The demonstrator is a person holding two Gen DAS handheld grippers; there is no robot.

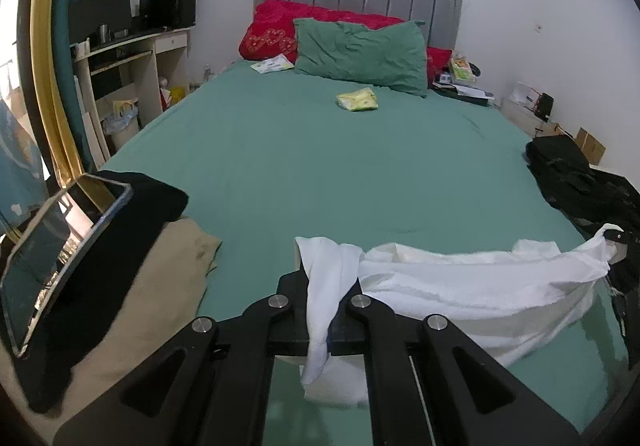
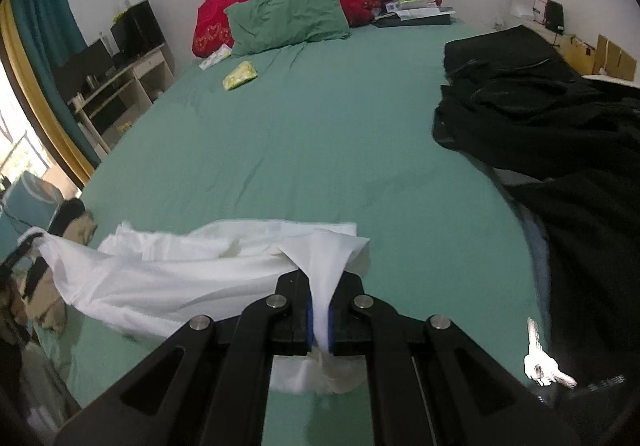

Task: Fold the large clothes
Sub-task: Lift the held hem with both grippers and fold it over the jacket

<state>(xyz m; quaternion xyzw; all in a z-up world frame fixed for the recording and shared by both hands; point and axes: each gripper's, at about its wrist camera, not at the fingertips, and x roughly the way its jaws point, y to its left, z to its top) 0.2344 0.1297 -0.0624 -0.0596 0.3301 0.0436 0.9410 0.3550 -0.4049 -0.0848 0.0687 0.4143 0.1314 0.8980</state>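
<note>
A white cloth hangs stretched just above the near end of the green bed, one corner pinched in the closed left gripper, another in the closed right gripper. Black clothes lie at its right, a tablet on folded clothes at its left.

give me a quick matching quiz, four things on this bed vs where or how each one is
Things:
1 white garment
2 green pillow
3 yellow packet
4 black clothes

Places or states:
A lying alone on the sheet, in front of the pillows
B piled at the bed's right side
C stretched between both tongs
D leaning on the red pillow

Pairs: 1-C, 2-D, 3-A, 4-B
</note>
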